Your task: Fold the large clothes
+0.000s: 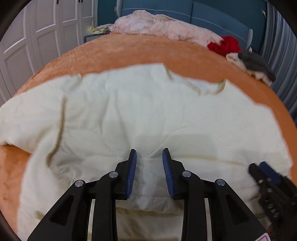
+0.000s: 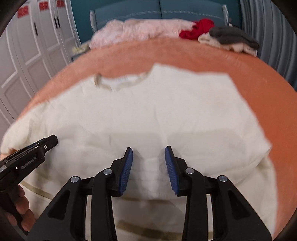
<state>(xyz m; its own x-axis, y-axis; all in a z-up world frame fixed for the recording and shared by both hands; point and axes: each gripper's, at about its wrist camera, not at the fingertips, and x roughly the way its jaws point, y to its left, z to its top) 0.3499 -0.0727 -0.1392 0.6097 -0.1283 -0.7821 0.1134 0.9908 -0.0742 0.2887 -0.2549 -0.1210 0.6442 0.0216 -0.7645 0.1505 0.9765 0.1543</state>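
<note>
A large cream sweatshirt [image 1: 141, 111] lies spread on an orange bedspread [image 1: 130, 53], neckline at the far side [image 1: 209, 87]. My left gripper [image 1: 149, 153] is open just above the garment's near part, with cloth between its blue pads but not pinched. The right gripper shows at the right edge of this view [image 1: 263, 170]. In the right wrist view the same sweatshirt [image 2: 157, 107] lies with its collar far left [image 2: 120, 83]. My right gripper [image 2: 148, 151] is open over the near hem area. The left gripper [image 2: 37, 148] is at the left, held by a hand.
A pink fluffy blanket [image 1: 163, 26], a red garment [image 1: 225, 45] and grey and cream clothes [image 1: 254, 64] lie at the bed's far edge. A blue headboard [image 1: 204, 11] stands behind. White wardrobe doors [image 1: 37, 37] are on the left.
</note>
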